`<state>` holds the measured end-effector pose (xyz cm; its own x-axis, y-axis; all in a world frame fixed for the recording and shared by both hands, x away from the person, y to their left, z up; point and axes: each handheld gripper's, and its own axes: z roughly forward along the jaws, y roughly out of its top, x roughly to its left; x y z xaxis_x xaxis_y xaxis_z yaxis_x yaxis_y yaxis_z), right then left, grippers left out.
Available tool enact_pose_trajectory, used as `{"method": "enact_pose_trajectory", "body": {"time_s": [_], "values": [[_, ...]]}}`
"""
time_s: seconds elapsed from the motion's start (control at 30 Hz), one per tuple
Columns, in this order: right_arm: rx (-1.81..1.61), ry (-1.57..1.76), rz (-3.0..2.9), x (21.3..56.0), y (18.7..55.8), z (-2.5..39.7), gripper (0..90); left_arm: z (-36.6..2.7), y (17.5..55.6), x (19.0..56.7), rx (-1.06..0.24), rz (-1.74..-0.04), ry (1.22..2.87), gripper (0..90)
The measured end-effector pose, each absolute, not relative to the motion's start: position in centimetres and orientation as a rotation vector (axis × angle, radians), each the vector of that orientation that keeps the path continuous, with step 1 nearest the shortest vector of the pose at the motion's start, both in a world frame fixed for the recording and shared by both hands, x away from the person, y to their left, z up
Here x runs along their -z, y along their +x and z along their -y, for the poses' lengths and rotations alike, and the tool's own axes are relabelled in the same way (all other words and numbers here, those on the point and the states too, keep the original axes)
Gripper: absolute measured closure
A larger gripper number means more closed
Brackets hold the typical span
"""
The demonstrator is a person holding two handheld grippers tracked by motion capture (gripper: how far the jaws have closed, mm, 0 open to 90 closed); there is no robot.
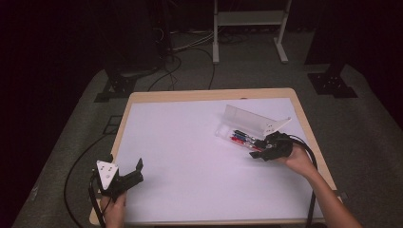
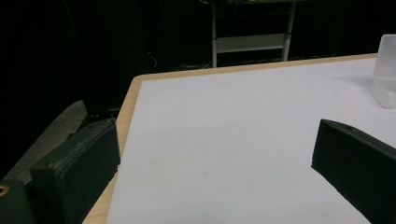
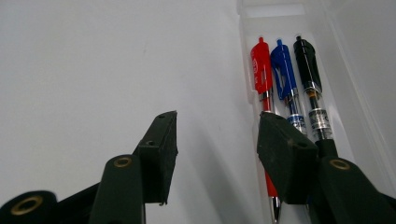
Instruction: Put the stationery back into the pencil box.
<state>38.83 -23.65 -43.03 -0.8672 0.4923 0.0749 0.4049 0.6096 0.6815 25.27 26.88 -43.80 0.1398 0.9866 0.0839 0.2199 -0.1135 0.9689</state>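
Clear pen case [image 1: 247, 124], lid up, table [image 1: 190, 156] right side: red pen [image 3: 261, 70], blue pen [image 3: 283, 74], black pen [image 3: 308, 70] inside. Right gripper [image 3: 217, 135] spread, empty, straddling case's near wall. Left gripper [image 1: 132, 172] spread, empty, at near-left corner.

Bright tabletop, dark surroundings (soft shadows)

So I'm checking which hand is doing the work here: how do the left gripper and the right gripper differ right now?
The left gripper is over bare white table near the front left corner, while the right gripper is at the clear pen case. The left gripper's jaws spread wide; the right gripper's stand less far apart, one jaw over the case's red pen. Both are open, holding nothing.
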Motion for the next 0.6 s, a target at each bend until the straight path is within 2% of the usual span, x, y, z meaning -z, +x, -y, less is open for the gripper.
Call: {"method": "enact_pose_trajectory", "body": {"time_s": [0.6], "values": [[-1.152,0.787,-2.688,44.3,36.6,25.0,41.8,-26.7,25.3,43.8,-1.069,-1.222,1.510,0.4]]}}
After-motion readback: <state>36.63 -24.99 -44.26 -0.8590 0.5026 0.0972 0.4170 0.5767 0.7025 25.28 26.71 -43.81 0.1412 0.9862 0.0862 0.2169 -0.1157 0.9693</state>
